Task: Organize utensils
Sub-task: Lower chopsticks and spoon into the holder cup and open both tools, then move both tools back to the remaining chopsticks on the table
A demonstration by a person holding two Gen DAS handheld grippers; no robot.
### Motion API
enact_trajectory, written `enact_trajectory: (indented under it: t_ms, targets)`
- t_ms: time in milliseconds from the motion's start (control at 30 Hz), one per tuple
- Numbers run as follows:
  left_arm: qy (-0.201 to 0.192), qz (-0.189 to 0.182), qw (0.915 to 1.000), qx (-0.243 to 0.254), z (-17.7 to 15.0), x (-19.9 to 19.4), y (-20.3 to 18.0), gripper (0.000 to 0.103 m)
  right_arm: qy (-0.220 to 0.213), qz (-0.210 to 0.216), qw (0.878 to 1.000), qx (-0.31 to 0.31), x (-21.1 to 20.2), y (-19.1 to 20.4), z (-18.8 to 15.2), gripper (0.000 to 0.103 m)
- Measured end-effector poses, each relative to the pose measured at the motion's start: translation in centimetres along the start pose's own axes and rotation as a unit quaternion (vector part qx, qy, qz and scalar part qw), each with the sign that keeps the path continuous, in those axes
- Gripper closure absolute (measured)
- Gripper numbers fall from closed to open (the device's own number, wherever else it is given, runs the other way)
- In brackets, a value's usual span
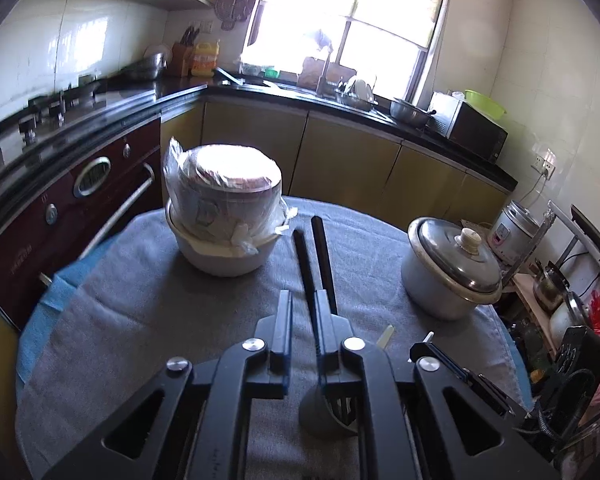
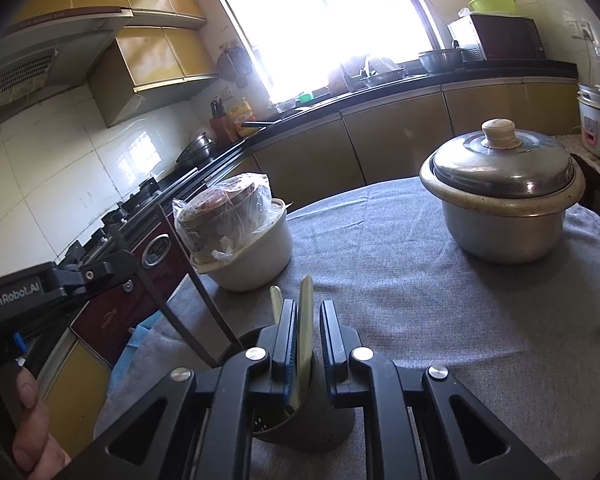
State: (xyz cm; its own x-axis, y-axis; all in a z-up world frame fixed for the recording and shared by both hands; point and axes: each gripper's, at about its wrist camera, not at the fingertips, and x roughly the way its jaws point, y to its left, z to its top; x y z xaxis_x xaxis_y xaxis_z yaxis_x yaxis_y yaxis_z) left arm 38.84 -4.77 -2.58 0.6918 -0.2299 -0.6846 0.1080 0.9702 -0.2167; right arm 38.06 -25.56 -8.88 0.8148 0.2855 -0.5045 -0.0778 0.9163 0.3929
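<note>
Sunlit kitchen with yellow cabinets, round table (image 1: 140, 320) draped in grey cloth. At 6 o'clock in both views, grey utensil holder (image 2: 300, 424), already taking both pairs of sticks.

Left gripper (image 1: 303, 296) poised above it, jaws at a narrow gap. Black chopsticks (image 1: 302, 256) rising between the fingers toward 12 o'clock, leaning on the right-hand finger and clear of the other. Judged loose rather than pinched, with lower ends down in the holder.

Right gripper (image 2: 306, 306) likewise narrowly parted around one of the pale chopsticks (image 2: 305, 320), its twin standing just outside the left-hand finger at 11 o'clock. Cloth visible between stick and right-hand finger, so no clamp there either. Probable reason for the stance: sticks set upright in the cup, fingers held close as guides against toppling.

White pot (image 1: 220, 260) carrying a plastic-wrapped tin (image 1: 224, 180) at 11 o'clock, lidded metal pot (image 1: 440, 280) at 2 o'clock. Both well apart from the holder and seemingly no part of the sorting.

Shown only from the right wrist: black chopsticks slanting out of the holder toward 10 o'clock, the left gripper's body at 9 o'clock, left hand (image 2: 32, 432) at 8 o'clock, range hood (image 2: 40, 56) above the stove.

Shown only from the left wrist: pale stick tips at 4 o'clock beside the right gripper's dark body, the holder's slotted wall, and a rice cooker (image 1: 514, 232) among clutter at 3 o'clock.
</note>
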Motion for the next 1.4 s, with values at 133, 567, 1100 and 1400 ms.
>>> enact_trajectory:
  t_ms: [133,567,1100,1400]
  targets:
    - [0.018,-0.001,0.9994,-0.028,0.0,-0.5,0.9,0.060,0.001,0.003,1.000,0.017,-0.9,-0.2,0.2,0.089]
    - [0.060,-0.013,0.9967,-0.053,-5.1,-7.2,3.9,0.039,0.019,0.024,0.999,0.032,-8.6,0.2,-1.7,0.065]
    - [0.218,0.031,0.9727,-0.073,-15.8,-2.0,6.7,0.044,0.250,0.024,0.968,-0.014,-1.7,1.0,-10.3,0.080]
    - [0.232,0.029,0.9701,-0.065,-16.6,-0.3,6.2,0.044,0.304,-0.004,0.951,-0.054,1.4,1.5,-11.7,0.086]
